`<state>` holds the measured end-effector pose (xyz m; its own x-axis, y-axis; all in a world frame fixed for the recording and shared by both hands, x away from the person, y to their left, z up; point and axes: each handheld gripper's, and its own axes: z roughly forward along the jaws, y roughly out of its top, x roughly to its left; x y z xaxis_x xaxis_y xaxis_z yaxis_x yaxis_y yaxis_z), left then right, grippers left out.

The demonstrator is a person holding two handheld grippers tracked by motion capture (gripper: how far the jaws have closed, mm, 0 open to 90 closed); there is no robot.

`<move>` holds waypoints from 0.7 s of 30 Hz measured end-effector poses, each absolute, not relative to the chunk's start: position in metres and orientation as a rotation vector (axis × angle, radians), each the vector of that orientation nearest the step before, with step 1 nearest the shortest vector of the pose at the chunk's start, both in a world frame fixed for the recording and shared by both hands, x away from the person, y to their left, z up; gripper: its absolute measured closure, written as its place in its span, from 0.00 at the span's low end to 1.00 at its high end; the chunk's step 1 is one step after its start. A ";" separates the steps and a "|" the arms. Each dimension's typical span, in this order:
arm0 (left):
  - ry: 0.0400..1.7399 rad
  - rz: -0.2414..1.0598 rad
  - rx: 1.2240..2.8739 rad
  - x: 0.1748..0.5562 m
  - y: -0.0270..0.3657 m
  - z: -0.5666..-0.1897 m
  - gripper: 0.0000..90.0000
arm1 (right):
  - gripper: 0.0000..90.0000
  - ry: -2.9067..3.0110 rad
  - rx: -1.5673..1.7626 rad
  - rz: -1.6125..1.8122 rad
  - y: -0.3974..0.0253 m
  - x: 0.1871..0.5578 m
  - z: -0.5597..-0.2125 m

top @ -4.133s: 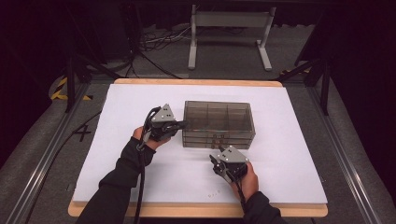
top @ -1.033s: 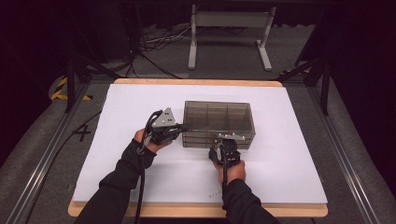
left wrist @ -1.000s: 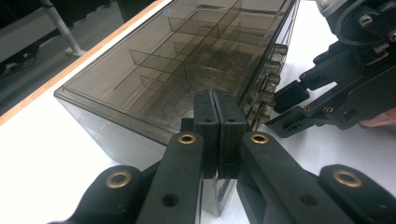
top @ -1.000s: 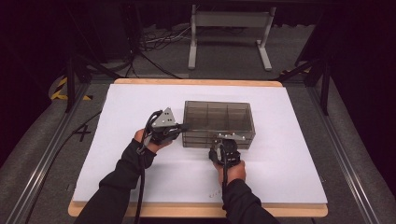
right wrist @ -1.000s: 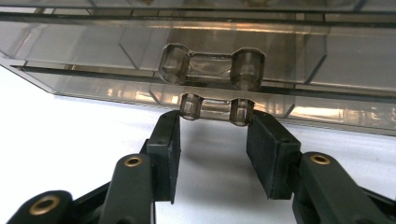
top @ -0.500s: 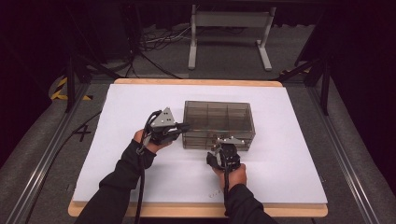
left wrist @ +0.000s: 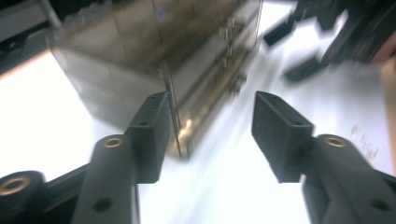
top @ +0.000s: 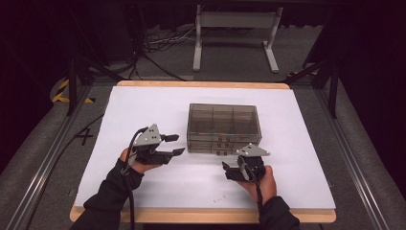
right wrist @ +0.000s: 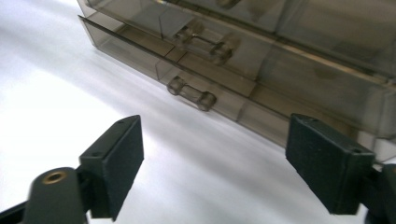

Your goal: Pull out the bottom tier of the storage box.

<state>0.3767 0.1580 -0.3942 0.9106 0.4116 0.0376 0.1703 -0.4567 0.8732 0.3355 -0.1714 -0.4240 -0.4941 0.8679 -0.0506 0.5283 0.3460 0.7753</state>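
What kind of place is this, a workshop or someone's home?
Most likely a lab or recording studio, not a home. A white-covered table stands between metal rails on a grey floor, with loose cables behind. A person holds a camera-carrying tool in each hand near a smoky clear drawer box.

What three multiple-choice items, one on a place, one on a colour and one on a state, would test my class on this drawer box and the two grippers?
1. Where does the drawer box stand?
A. on the white table top
B. on the floor
C. in a hand

2. What colour is the drawer box?
A. bright red
B. see-through smoky brown
C. solid white

3. How are the right gripper jaws?
A. shut on a handle
B. shut on nothing
C. open

Key: 1 A, the high view shows it on the table top. 2 B, its dividers show through the brownish walls. 3 C, the right gripper view shows a wide gap, with the lower handle beyond it.
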 end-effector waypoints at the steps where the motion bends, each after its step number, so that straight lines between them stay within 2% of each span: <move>1: 0.418 0.298 2.050 0.377 0.158 -0.394 0.45 | 0.24 2.167 1.188 1.032 -0.177 0.334 -0.423; 3: 0.461 0.261 2.071 0.375 0.160 -0.407 0.38 | 0.23 2.164 1.143 1.067 -0.186 0.332 -0.421; 7: 0.491 0.250 2.114 0.374 0.160 -0.420 0.35 | 0.15 2.204 1.081 1.107 -0.204 0.336 -0.419; 13: 0.483 0.260 2.169 0.377 0.149 -0.432 0.32 | 0.11 2.271 0.974 1.062 -0.226 0.340 -0.421; 16: 0.478 0.266 2.186 0.378 0.145 -0.435 0.35 | 0.12 2.272 0.963 1.068 -0.233 0.341 -0.423; 17: 0.483 0.258 2.186 0.382 0.141 -0.436 0.35 | 0.19 2.248 0.968 1.061 -0.241 0.344 -0.426; 21: 0.462 0.250 2.193 0.389 0.133 -0.435 0.38 | 0.27 2.275 0.984 1.094 -0.251 0.349 -0.431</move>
<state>0.3885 0.1335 -0.4355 0.9113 0.4114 0.0171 0.2396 -0.5637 0.7905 0.3490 -0.2510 -0.4307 -0.6564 0.7510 -0.0723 0.4126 0.4375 0.7990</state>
